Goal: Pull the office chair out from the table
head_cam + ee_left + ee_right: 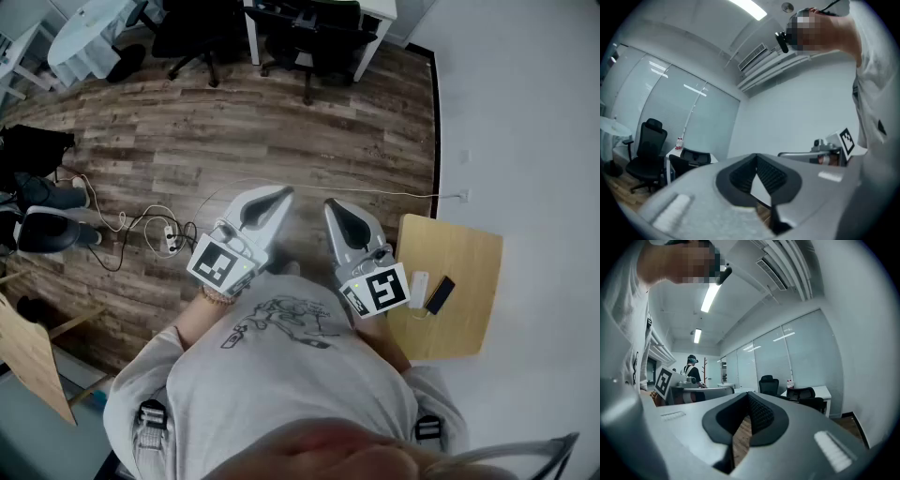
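A black office chair (314, 37) stands tucked against the white table (375, 9) at the far end of the room. It also shows small in the left gripper view as the chair (691, 159) and in the right gripper view as the chair (806, 397). My left gripper (281, 195) and right gripper (333, 206) are held level side by side in front of my chest, far from the chair. Both are shut with nothing between the jaws: the left gripper (756, 158) and the right gripper (747, 397) each show their tips meeting.
A second black chair (192, 33) stands left of the table. To my right a small wooden table (459, 272) carries a phone (439, 293) and a white remote (418, 290). Cables and a power strip (172, 239) lie on the wood floor at left. A person (692, 369) stands far off.
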### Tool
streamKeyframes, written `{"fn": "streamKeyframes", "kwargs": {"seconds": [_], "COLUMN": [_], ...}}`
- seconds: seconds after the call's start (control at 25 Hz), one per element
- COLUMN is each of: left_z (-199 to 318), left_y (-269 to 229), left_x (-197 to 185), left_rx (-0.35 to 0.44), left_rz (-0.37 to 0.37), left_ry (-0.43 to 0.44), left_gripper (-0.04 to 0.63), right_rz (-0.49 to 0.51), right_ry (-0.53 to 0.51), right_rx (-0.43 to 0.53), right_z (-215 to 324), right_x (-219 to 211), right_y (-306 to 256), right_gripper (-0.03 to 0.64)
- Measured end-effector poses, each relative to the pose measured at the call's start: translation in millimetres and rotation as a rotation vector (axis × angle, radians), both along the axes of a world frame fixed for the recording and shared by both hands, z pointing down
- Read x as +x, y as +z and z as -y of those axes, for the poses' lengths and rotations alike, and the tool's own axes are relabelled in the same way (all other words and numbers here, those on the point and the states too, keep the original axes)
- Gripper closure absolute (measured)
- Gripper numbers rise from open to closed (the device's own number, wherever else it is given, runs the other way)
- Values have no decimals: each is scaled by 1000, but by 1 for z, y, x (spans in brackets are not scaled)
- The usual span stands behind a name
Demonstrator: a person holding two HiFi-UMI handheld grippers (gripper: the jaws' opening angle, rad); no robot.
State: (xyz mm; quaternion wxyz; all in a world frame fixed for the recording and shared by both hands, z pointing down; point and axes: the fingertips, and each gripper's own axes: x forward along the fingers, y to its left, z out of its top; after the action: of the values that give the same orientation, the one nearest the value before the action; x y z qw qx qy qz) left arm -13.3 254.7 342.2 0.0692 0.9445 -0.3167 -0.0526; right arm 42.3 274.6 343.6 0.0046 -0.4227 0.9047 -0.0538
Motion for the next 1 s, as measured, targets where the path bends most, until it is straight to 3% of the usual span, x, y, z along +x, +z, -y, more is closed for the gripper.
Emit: {"fn": "streamKeyframes", "kwargs": {"seconds": [0.16,0.32,0.64,1.0], "left_z": [20,41,82,133], "left_y": [2,-3,1,-16], "left_x": [-1,-4,-17,-43], "left_rx": [-4,20,-18,18], "left_rz": [29,8,40,19], "left_ry": [4,2,-9,22], "left_gripper": [592,592,592,592], "right_rz": [3,3,7,27], "right_ry": [-8,-21,-29,-5], "right_rx": [-1,6,8,23], "right_z": [21,44,86,137], "right_x": [-2,-8,-22,-48], "right_y": [1,-1,-5,-19], "right_gripper": [612,612,612,611]}}
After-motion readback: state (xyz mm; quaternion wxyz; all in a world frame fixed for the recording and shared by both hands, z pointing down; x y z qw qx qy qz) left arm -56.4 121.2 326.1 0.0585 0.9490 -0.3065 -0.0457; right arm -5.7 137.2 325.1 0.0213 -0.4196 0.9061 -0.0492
